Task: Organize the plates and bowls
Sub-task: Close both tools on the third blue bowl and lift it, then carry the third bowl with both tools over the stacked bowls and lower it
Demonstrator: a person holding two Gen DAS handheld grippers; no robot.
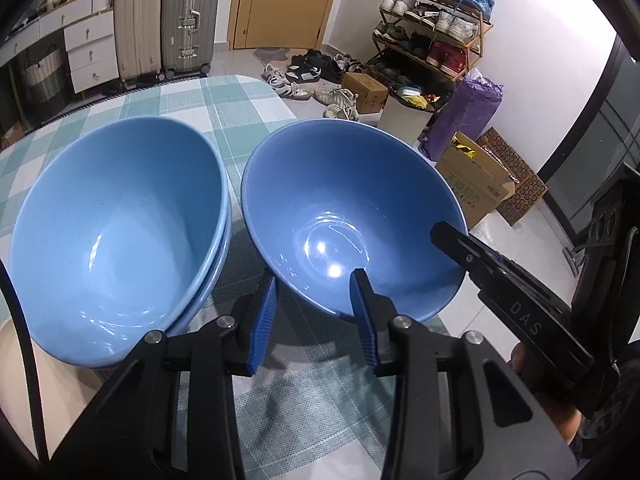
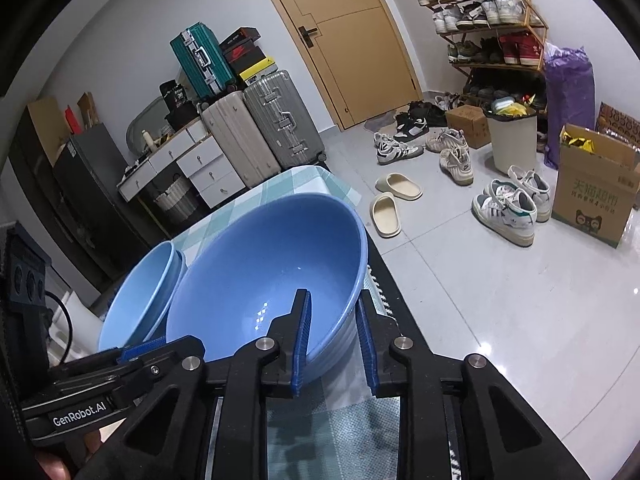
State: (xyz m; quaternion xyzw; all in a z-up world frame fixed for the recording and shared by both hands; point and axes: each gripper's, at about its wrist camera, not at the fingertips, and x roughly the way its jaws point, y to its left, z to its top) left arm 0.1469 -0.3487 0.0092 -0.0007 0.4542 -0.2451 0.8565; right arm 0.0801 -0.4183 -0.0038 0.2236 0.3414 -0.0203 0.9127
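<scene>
The deep glossy blue ceramic bowl (image 1: 352, 216) sat near the edge of the table, on a teal-and-white checked tablecloth (image 1: 224, 104), and both grippers were working its rim from the near side. The left gripper (image 1: 316, 312) had its ribbed blue pads (image 1: 362, 312) straddling the bowl's near rim, one pad inside and one outside, but the outer pad looked like it stood a bit off the wall, so I couldn't tell if it was truly clamped. The right gripper (image 2: 334, 332) was on the bowl's right rim with one pad inside the bowl and one outside, close against the wall, so it looked clenched on that bowl. Just to the left, almost touching it, was a stack of lighter blue bowls (image 1: 120, 232), one nested in another and tipped a little. A bit of the person's hand (image 1: 560, 412) showed under the right gripper's handle. Farther out, the tiled floor (image 2: 460, 280) was pretty messy: loose sneakers (image 2: 508, 208), cream slippers (image 2: 386, 214), a cardboard box (image 2: 596, 192), a white bin (image 2: 512, 144) and a wooden shoe rack (image 2: 492, 20). Hard-shell suitcases (image 2: 256, 136) stood by the tan door (image 2: 352, 40), next to white drawers (image 2: 208, 168).
</scene>
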